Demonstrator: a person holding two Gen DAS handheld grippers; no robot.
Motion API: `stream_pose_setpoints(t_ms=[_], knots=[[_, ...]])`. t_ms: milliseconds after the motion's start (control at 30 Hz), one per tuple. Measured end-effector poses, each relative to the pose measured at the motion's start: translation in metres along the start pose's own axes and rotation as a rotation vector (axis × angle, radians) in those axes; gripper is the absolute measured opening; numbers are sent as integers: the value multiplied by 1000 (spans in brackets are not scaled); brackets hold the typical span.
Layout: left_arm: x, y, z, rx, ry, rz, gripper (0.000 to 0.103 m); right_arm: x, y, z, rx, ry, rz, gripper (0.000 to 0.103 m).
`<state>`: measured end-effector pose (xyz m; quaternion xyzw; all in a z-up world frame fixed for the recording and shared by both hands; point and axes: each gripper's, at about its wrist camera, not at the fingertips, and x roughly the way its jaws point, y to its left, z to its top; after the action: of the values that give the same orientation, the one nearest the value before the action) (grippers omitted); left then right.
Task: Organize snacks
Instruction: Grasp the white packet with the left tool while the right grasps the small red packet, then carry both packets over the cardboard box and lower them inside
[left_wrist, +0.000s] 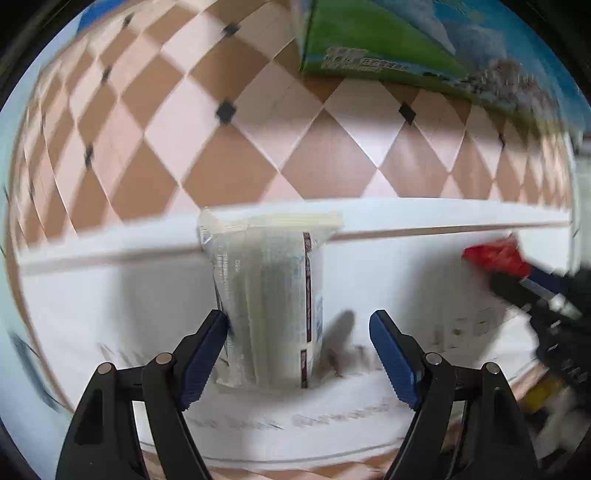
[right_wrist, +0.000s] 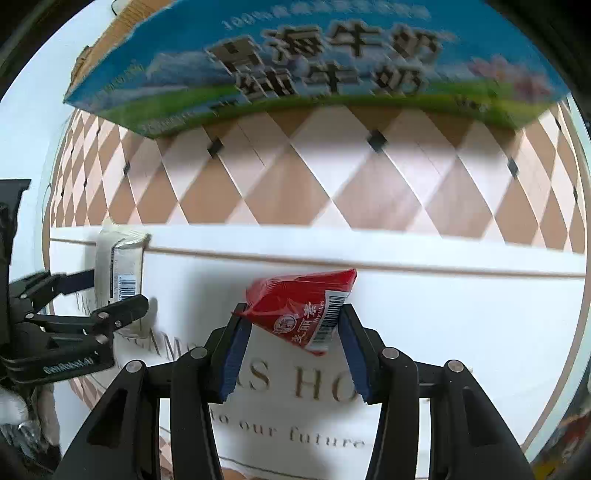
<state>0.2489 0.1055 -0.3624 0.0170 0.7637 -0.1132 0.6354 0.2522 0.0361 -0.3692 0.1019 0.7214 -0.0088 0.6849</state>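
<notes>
In view are 2 snack packets, 1 pale (left_wrist: 269, 295) and 1 red (right_wrist: 303, 306), 1 milk carton (right_wrist: 314, 62), and 1 white box (right_wrist: 443, 332).

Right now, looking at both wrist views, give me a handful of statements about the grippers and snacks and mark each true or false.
1. The right gripper is shut on a red snack packet. True.
2. The left gripper holds a green bottle. False: a pale, whitish packet stands between its blue fingers, and the right-hand finger is clear of it.
3. A white box with printed lettering lies under both grippers. True.
4. The blue and green milk carton lies inside the white box. False: it sits beyond it on the checkered surface.
</notes>
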Motion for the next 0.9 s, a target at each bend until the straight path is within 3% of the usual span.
stream_pose_setpoints(t_ms=[100,233,300,333,500,633,767,900], knots=[[1,3,-6,-70,14,-48,78,0,-9,-10,-2,12,-5,51],[12,10,-21,-104,11,-34,79,4,-14,-16,-32,48,-24,56],[19,10,-20,-99,16,2,79,7,-17,-24,-27,77,3,79],[24,9,-21,-97,21,24,79,4,-21,-27,-14,70,31,80],[35,-1,-33,-76,1,95,81,-10,-43,-34,43,40,93,81],[38,-4,-39,-103,-20,91,86,-22,-52,-25,77,26,92,81],[42,-2,-52,-127,-35,83,95,-15,-25,-6,45,13,52,81],[59,-26,-48,-113,-26,91,103,-17,-3,-4,-54,-24,-69,81]])
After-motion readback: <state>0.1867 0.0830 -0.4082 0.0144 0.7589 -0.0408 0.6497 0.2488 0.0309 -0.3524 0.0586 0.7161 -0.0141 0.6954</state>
